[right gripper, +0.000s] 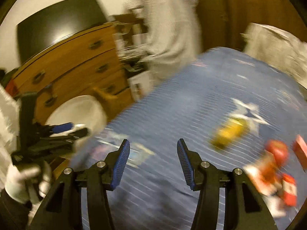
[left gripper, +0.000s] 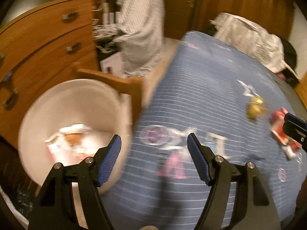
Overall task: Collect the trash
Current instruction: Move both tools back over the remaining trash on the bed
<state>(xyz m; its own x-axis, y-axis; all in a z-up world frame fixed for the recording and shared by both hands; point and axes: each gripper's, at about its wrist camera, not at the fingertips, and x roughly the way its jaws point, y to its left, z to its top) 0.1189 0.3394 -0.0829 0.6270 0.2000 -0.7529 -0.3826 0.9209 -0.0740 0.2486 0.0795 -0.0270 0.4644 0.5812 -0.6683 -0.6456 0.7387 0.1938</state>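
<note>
Empty left claw [left gripper: 154, 145], littered bin [left gripper: 38, 118]

Bedspread [left gripper: 201, 88] blue w/ thin white stripes, plus pink & white prints. Bin [left gripper: 48, 111] white inside, white & pink-ish scraps in it. Dresser [left gripper: 38, 38] orange-brown wood, dark metal handles. Wrapper [right gripper: 229, 132] yellow; packets [right gripper: 276, 164] red & white. Gripper pads [right gripper: 120, 163] blue, ribbed, on black arms. Hanging cloth [left gripper: 138, 19] white-grey, fine stripes. Glove [right gripper: 17, 182] white.
</note>
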